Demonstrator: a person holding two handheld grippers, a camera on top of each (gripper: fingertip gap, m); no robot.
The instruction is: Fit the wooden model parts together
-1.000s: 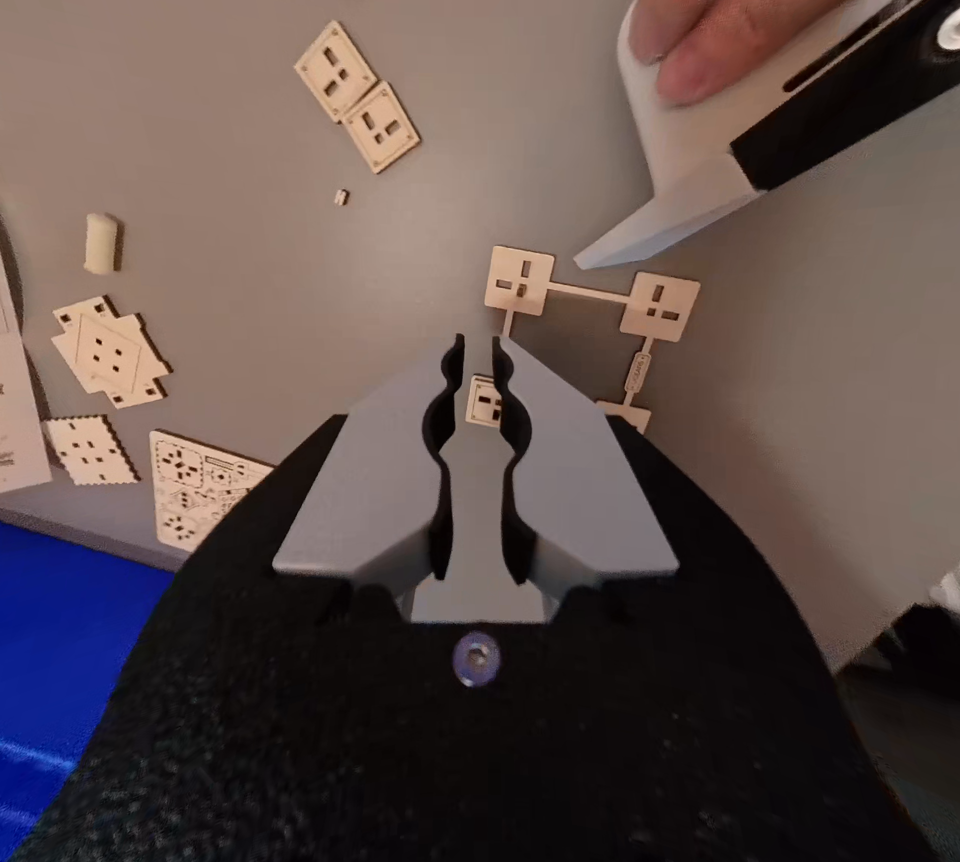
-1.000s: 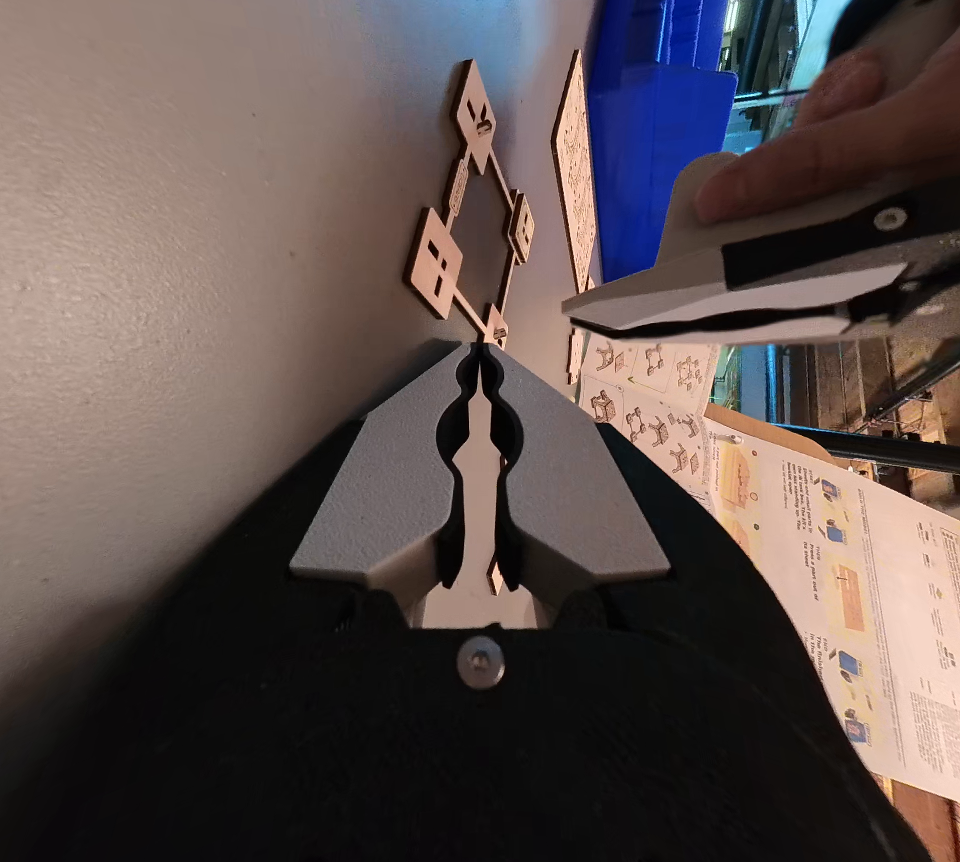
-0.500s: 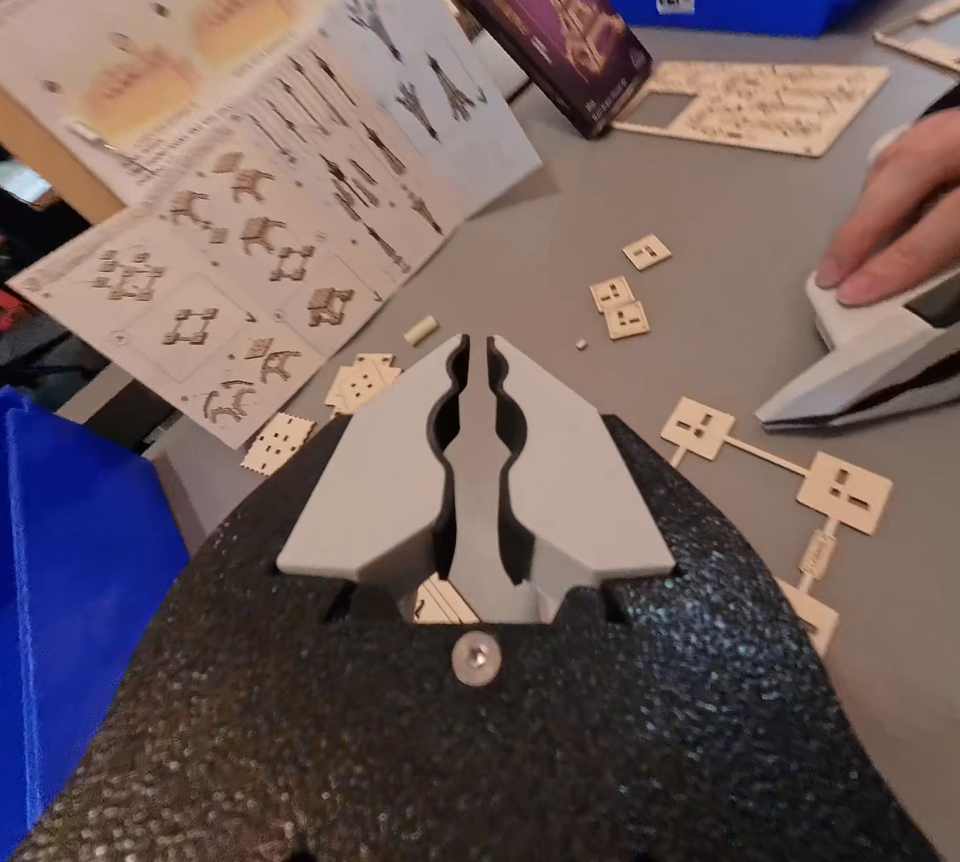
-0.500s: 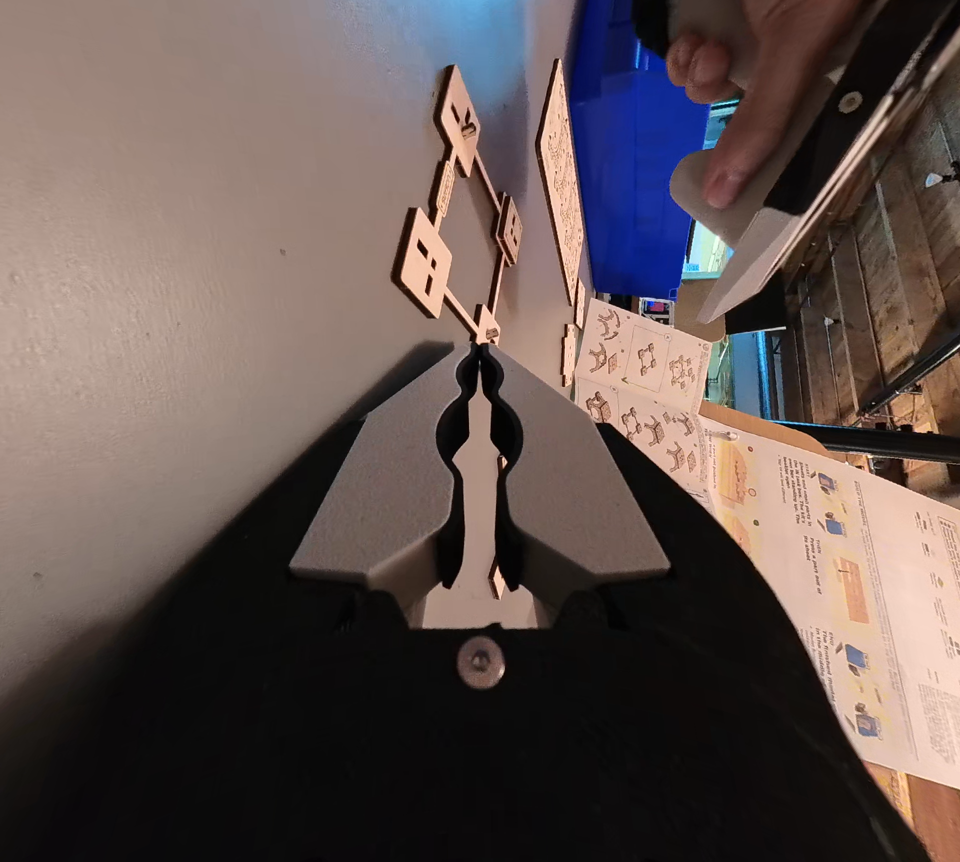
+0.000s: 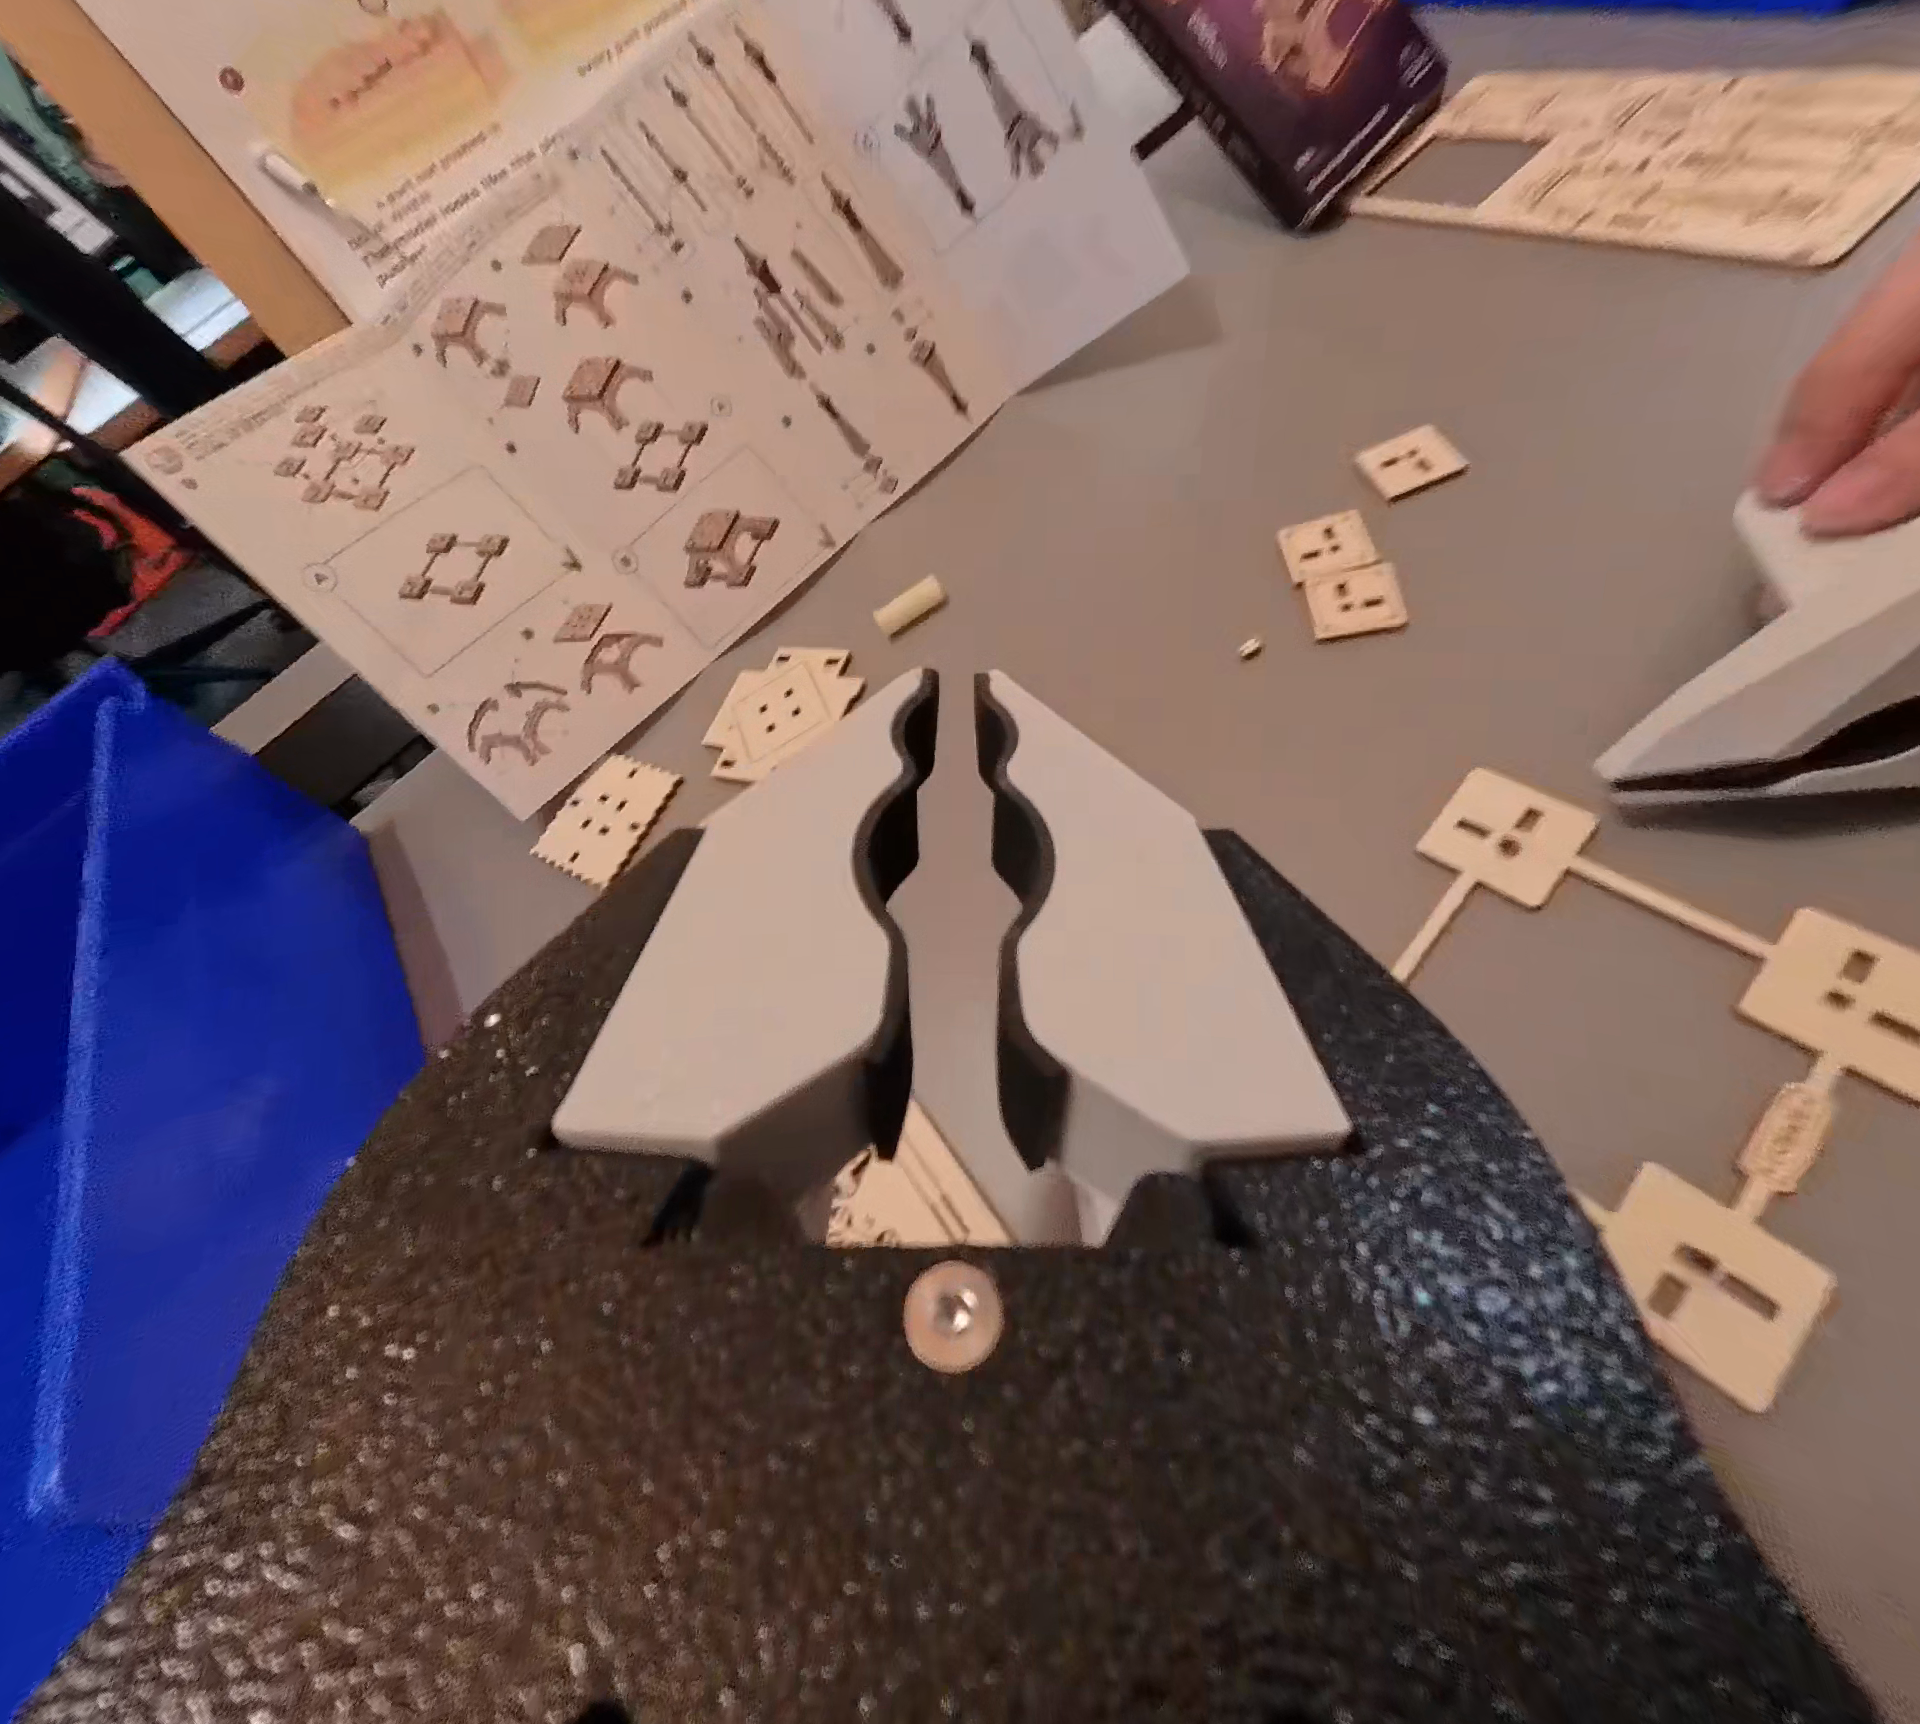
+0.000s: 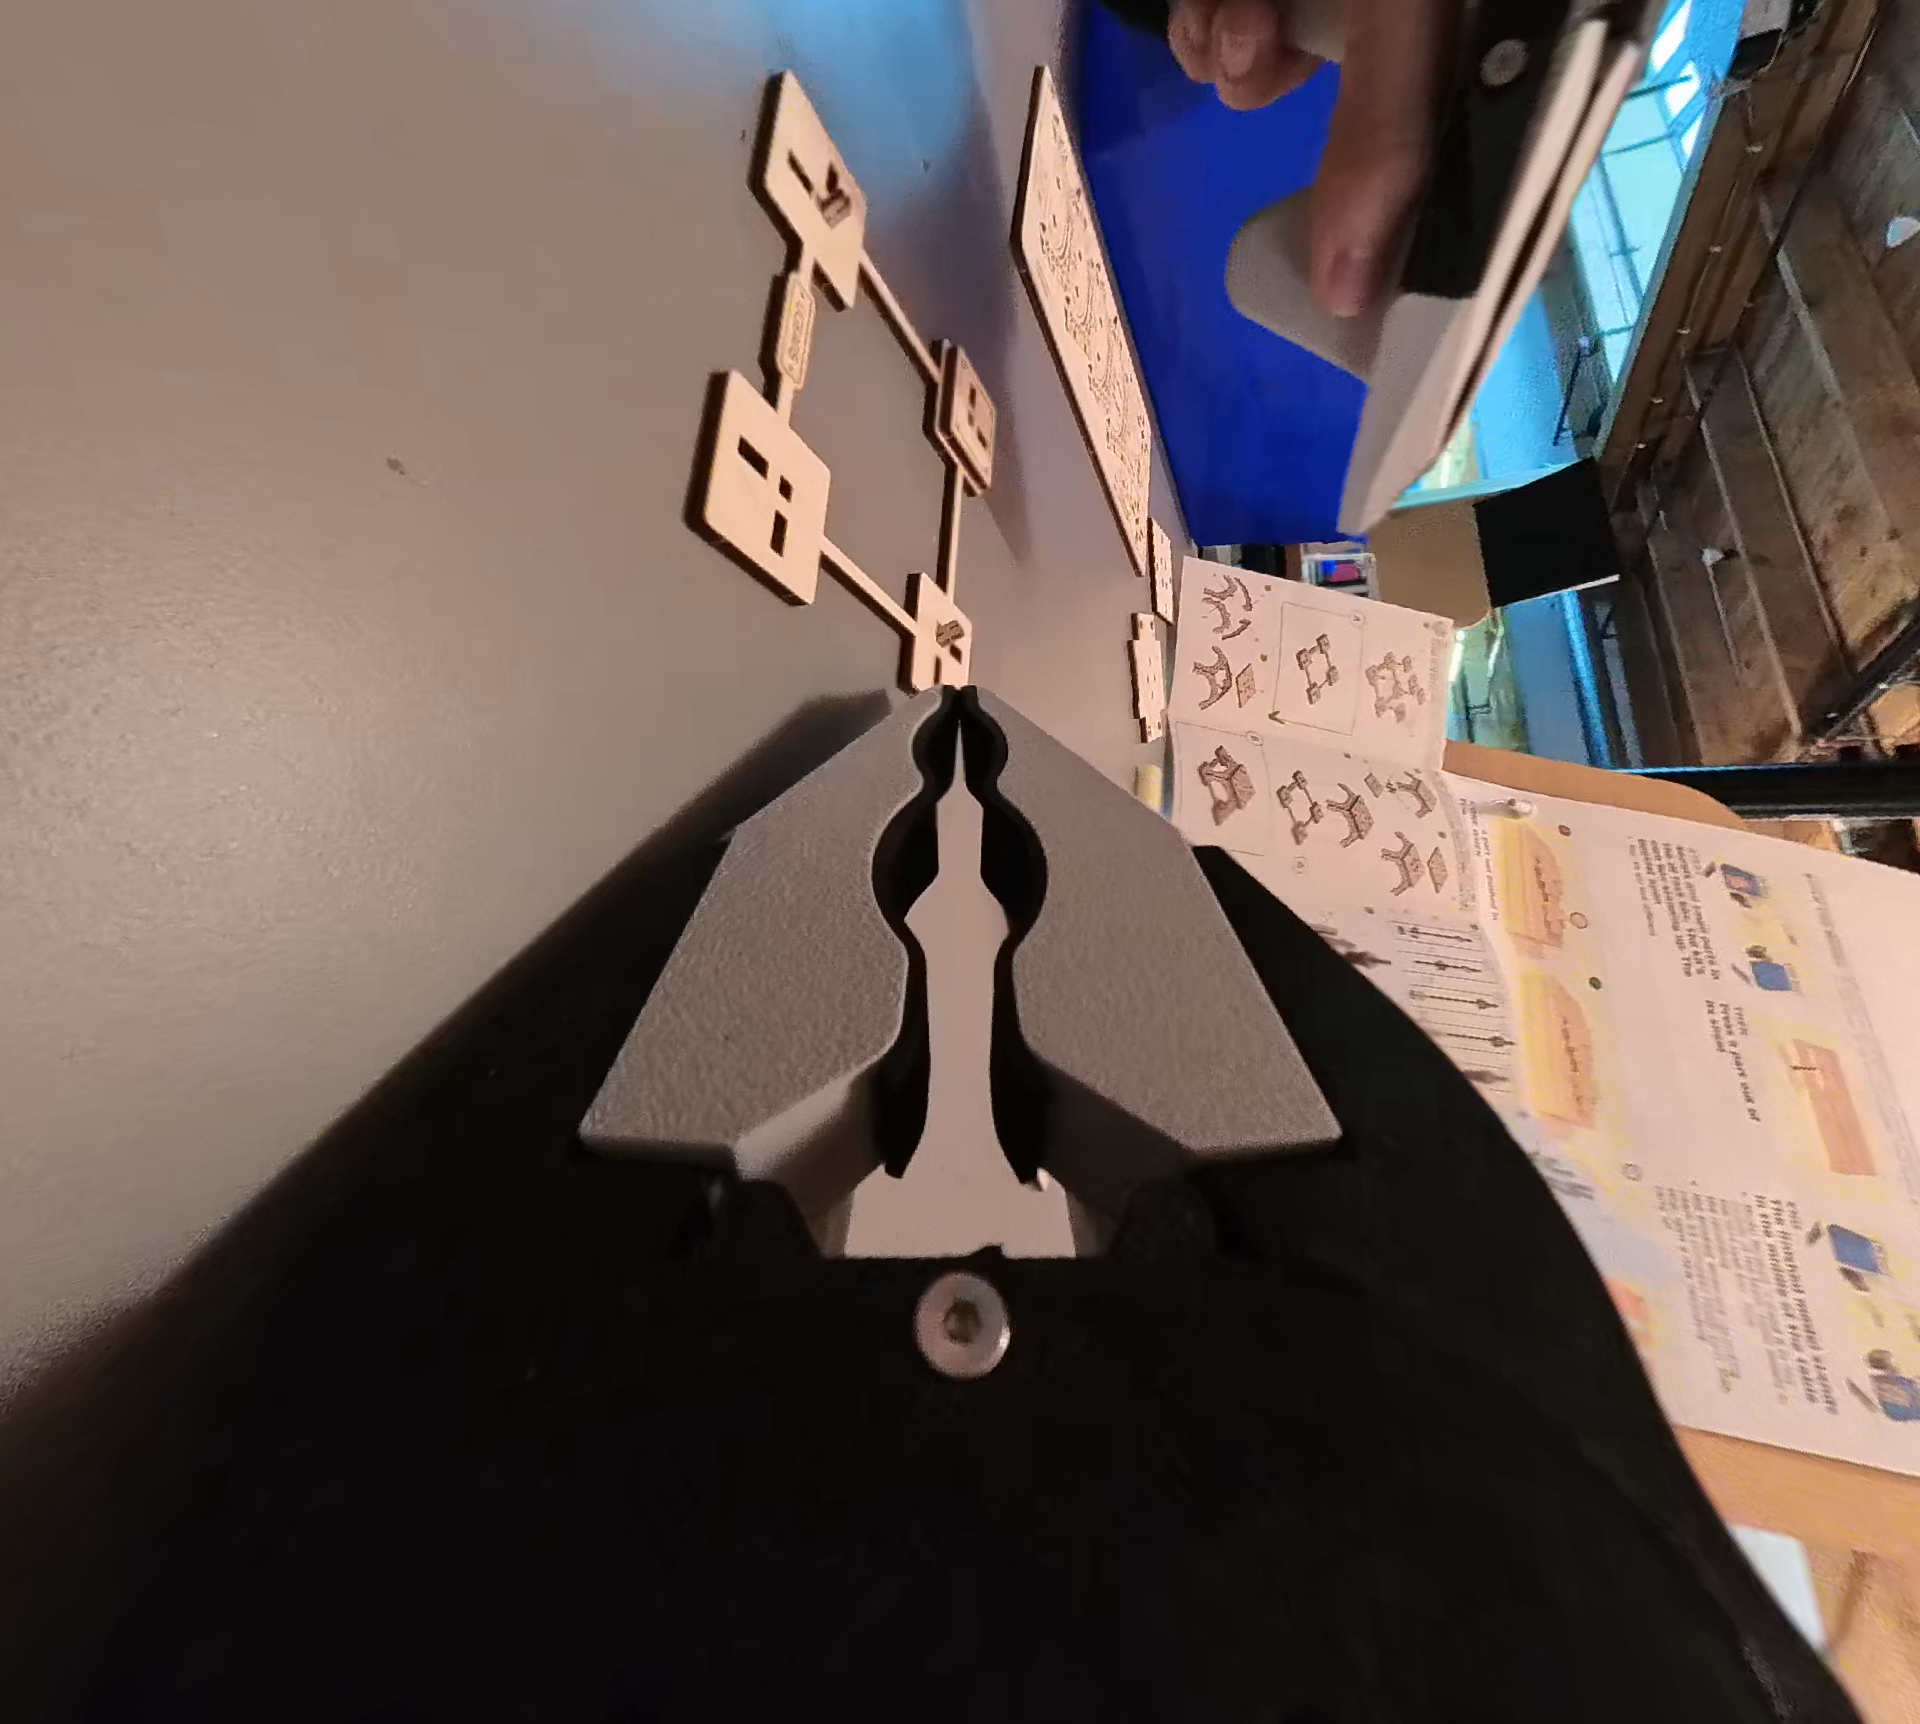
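While the left gripper (image 5: 956,687) hangs in the air over the grey table (image 5: 1247,386), its fingers sit slightly apart with nothing between them. Going left to right in its view: a blue bin (image 5: 156,999) off the table's edge, an unfolded instruction sheet (image 5: 582,386), two toothed wooden squares (image 5: 608,817) beside a stacked piece (image 5: 784,713), then three loose slotted squares (image 5: 1345,578). Further right lies the wooden frame (image 5: 1621,999), four slotted squares joined by thin bars, flat on the table. A dark box (image 5: 1236,12) and a big punch-out sheet (image 5: 1662,168) sit toward the far edge. The right gripper (image 6: 956,708) lies low along the table, fingers pretty much closed at the tips, right up against one corner square of the frame. Can't tell if it's actually pinching it, though.
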